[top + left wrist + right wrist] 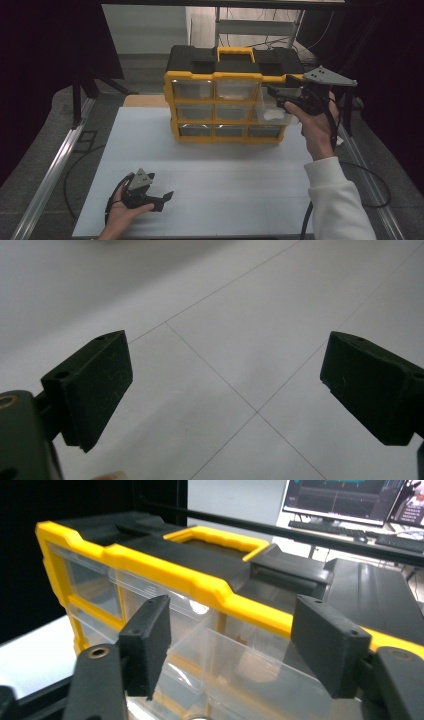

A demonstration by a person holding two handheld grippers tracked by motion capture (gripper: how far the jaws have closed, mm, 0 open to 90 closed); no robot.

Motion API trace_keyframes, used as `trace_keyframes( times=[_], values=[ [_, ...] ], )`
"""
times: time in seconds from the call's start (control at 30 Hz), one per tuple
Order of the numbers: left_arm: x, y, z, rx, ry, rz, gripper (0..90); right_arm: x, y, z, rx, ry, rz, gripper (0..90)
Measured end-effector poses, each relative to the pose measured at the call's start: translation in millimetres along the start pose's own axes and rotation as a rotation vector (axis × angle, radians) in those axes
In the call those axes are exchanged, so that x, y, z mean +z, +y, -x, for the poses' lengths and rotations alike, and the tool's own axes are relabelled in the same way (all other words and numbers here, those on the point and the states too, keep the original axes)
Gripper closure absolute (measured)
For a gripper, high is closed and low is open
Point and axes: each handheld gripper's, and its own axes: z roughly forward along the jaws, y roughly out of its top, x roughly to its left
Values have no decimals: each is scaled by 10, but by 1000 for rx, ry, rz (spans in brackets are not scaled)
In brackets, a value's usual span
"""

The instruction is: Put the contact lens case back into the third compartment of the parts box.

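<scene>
We are looking down and forward from above the near edge of the table in the high view, taking in the whole white top and the organizer at its far side. In the left gripper view we are riding low on the left gripper, facing down at the bare table from close by. In the right gripper view we are sitting right up against the organizer, facing its top right corner, with monitors showing far behind. The high view is sharing the table top with the left gripper view and the organizer with the right gripper view.
</scene>
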Motion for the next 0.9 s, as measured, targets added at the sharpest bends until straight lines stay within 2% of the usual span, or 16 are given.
trace_keyframes(
  times=[0.3, 0.77, 0.9],
  values=[
    [-2, 9, 2, 1, 1, 10, 72, -70, 5, -28, -1, 43, 17, 278],
    [-17, 3, 13, 0, -9, 11, 72, -180, -66, -169, -52, 102, 29, 279],
    [-15, 1, 18, 1, -10, 12, 72, -234, -93, -185, -52, 110, 40, 282]
  ],
)
